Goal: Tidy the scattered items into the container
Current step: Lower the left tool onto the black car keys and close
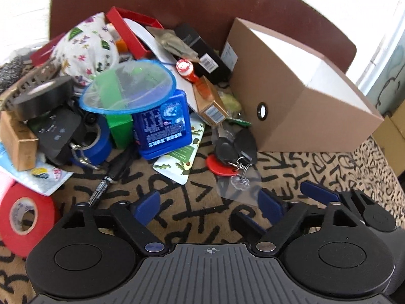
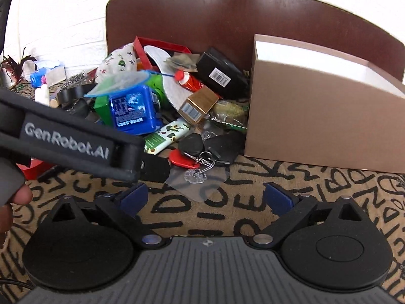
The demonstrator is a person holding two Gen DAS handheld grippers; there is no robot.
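Observation:
A brown cardboard box (image 1: 303, 96) with a white inside stands on the right; it also shows in the right wrist view (image 2: 321, 116). A pile of clutter lies to its left: a blue pack (image 1: 162, 124), a key bunch with a red fob (image 1: 227, 157), also seen in the right wrist view (image 2: 197, 152), a red tape roll (image 1: 25, 217), a black marker (image 1: 106, 179). My left gripper (image 1: 210, 205) is open and empty above the patterned cloth, short of the keys. My right gripper (image 2: 207, 200) is open and empty, just short of the keys.
A patterned tan cloth (image 1: 177, 190) covers the surface. A dark brown chair back (image 1: 189, 2) stands behind the pile. The left gripper's body (image 2: 65, 139) crosses the left of the right wrist view. More boxes (image 1: 392, 136) stand at the far right.

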